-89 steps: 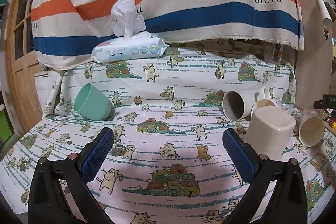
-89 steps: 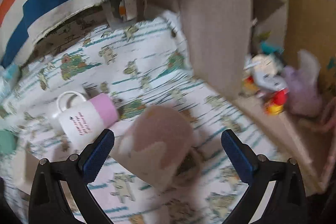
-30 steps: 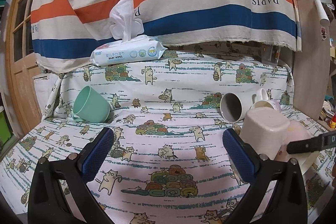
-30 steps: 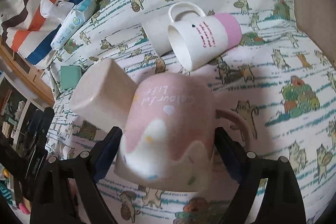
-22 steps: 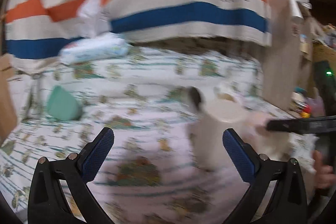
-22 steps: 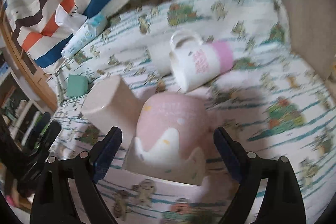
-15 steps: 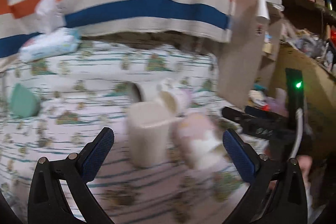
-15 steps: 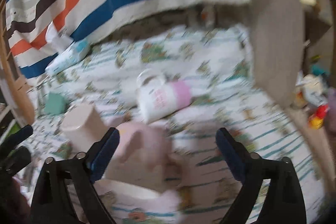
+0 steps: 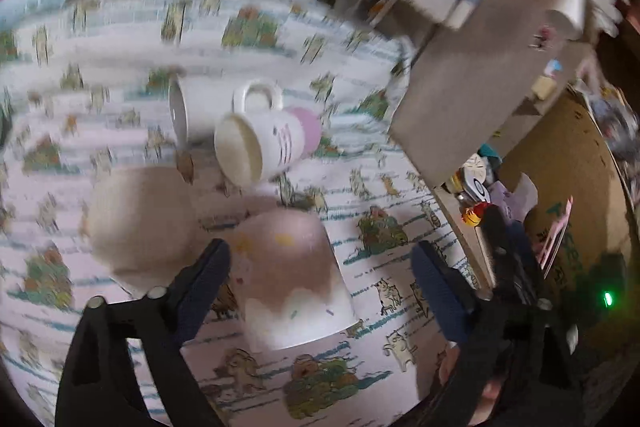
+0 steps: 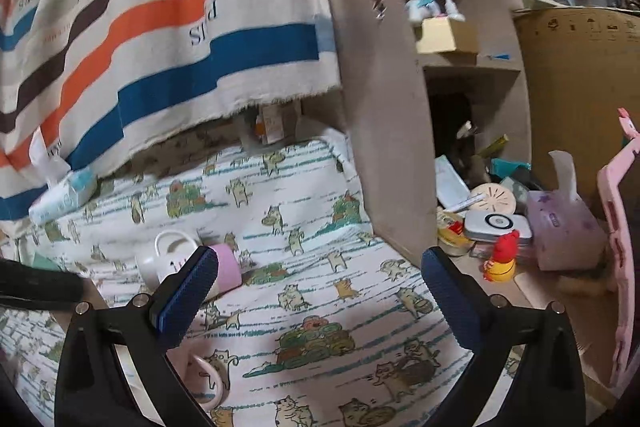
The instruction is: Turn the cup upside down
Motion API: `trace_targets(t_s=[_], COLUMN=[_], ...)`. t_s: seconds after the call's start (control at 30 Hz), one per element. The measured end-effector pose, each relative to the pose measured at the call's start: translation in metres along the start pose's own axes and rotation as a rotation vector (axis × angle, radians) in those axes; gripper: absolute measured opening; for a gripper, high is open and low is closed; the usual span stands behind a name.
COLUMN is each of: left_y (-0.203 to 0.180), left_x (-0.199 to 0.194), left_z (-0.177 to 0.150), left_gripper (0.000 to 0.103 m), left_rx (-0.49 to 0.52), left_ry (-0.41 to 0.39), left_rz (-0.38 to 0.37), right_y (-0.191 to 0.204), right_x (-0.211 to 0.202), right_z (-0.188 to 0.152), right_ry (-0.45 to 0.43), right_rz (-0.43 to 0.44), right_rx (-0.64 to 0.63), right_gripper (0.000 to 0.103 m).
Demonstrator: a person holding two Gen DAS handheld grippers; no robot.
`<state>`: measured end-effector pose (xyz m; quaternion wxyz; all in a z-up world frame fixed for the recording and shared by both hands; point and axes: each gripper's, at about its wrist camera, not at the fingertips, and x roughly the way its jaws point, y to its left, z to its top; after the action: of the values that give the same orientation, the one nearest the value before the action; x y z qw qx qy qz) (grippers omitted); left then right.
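Left wrist view shows you the pink cup (image 9: 294, 277) standing mouth-down on the cat-print cloth (image 9: 360, 163), just beside the beige cup (image 9: 140, 223) and nearer you than the white mug (image 9: 266, 137) lying on its side. Your left gripper (image 9: 320, 291) is spread wide and empty, with the pink cup straight ahead between its fingers, long axis upright. Your right gripper (image 10: 320, 303) is also released, holding nothing; its view shows only a pink handle (image 10: 206, 381) low on its left, so your left hand looks nearer.

Both wrist views overlook the white-and-pink mug (image 9: 267, 139) (image 10: 188, 267).
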<state>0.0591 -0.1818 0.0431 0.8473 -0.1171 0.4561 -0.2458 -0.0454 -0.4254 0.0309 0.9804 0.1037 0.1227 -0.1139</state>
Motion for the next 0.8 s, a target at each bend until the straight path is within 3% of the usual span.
trace_targets(t_s=[0.1,0.37,0.47,0.8], left_y=[0.003,-0.002,-0.002,-0.003], left_x=[0.014,0.050,0.068,0.092], left_z=[-0.002,0.004,0.002,0.010], left_gripper=[0.080,0.081,0.083,0.084], left_rx=[-0.048,-0.042,-0.044,-0.062], left_ry=[0.046,0.122,0.155,0.167], left_rz=[-0.002,0.260,0.316,0.373], right_y=[0.008,0.017,0.018,0.015], right_x=[-0.005,-0.009,-0.007,-0.005], right_z=[0.001,-0.001,-0.003,-0.007], right_ry=[-0.019,-0.012,-0.006,0.017], right_rz=[-0.018,0.004,-0.002,0.005], right_rx=[-0.059,-0.081,-0.083,-0.088], right_gripper=[0.102,0.102,0.102,0.102])
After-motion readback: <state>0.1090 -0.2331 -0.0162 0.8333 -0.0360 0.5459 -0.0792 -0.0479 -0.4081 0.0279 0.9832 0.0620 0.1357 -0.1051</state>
